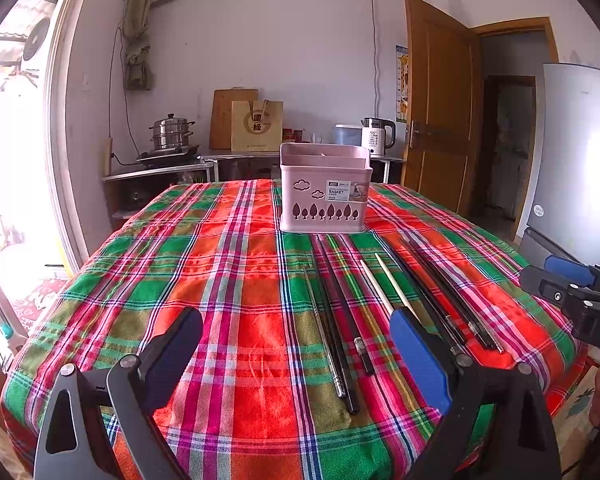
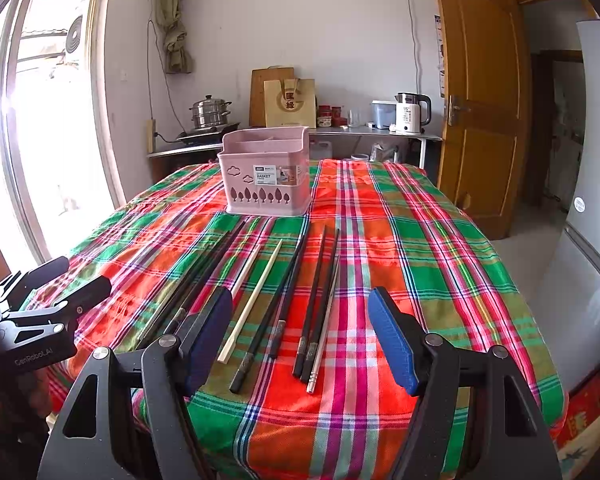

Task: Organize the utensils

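The left gripper (image 1: 296,356) hangs over the near left part of the tabletop (image 1: 228,280), its jaws spread wide with nothing between them. Just to its right lie the chopsticks, all loose on the plaid cloth and pointing roughly toward the far side: first a black group with a thin metal one (image 1: 334,320), then a pale pair (image 2: 252,300) in the middle, then another dark group (image 2: 320,300) at the right. How many sticks each dark group holds is hard to tell, as they overlap. The pink basket (image 2: 266,176) stands upright at the far side of the tabletop, beyond the tips, and it looks empty from here, though its inside is only partly visible.

The right gripper (image 2: 300,340) hovers low over the near ends of the middle and right groups, jaws also wide open and holding nothing.

Nothing has been picked yet, so the step in hand is probably a first grasp. It would go best to take 1 matched pair at a time, closing across both sticks near their thick ends so they stay parallel, then lifting clear before tilting them tips-down into a basket compartment. Thin sticks lying flat may roll or scissor apart under a skewed pinch.
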`<act>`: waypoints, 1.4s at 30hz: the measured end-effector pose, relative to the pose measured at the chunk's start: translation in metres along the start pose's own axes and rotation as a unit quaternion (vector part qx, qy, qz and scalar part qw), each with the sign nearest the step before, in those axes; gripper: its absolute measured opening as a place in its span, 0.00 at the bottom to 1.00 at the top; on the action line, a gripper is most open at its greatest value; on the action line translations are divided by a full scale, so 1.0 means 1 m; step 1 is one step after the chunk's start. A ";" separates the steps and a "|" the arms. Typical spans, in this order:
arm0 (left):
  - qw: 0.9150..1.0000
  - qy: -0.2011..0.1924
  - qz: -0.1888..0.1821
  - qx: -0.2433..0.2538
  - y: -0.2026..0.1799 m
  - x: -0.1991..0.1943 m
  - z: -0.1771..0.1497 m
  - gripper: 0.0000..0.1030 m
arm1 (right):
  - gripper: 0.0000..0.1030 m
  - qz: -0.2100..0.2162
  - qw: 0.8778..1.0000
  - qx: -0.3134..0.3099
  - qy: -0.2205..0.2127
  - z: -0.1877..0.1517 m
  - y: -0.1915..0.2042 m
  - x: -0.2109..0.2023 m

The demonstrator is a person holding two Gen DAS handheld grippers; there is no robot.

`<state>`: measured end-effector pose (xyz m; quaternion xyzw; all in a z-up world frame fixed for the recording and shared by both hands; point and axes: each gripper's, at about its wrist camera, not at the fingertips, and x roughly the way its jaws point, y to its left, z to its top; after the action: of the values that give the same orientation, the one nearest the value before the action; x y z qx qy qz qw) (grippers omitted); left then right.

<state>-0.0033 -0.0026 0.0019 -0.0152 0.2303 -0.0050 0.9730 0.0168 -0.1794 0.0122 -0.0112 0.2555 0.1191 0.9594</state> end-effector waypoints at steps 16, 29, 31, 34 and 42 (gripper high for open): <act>1.000 0.000 -0.002 -0.003 0.002 -0.002 0.002 0.93 | 0.68 -0.001 1.000 -0.002 -0.001 0.001 0.001 0.001; 1.000 0.000 -0.003 -0.003 0.002 -0.003 0.002 0.93 | 0.68 -0.001 1.000 -0.002 -0.002 0.001 0.002 0.001; 1.000 0.000 -0.003 -0.003 0.002 -0.004 0.002 0.93 | 0.68 -0.001 1.000 -0.002 -0.002 0.001 0.002 0.001; 1.000 0.000 -0.003 -0.004 0.002 -0.004 0.002 0.93 | 0.68 -0.001 1.000 -0.002 -0.002 0.001 0.002 0.001; 1.000 0.000 -0.003 -0.004 0.002 -0.004 0.002 0.93 | 0.68 -0.001 1.000 -0.002 -0.002 0.001 0.002 0.001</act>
<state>-0.0059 -0.0003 0.0053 -0.0192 0.2302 -0.0067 0.9729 0.0181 -0.1771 0.0125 -0.0129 0.2536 0.1189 0.9599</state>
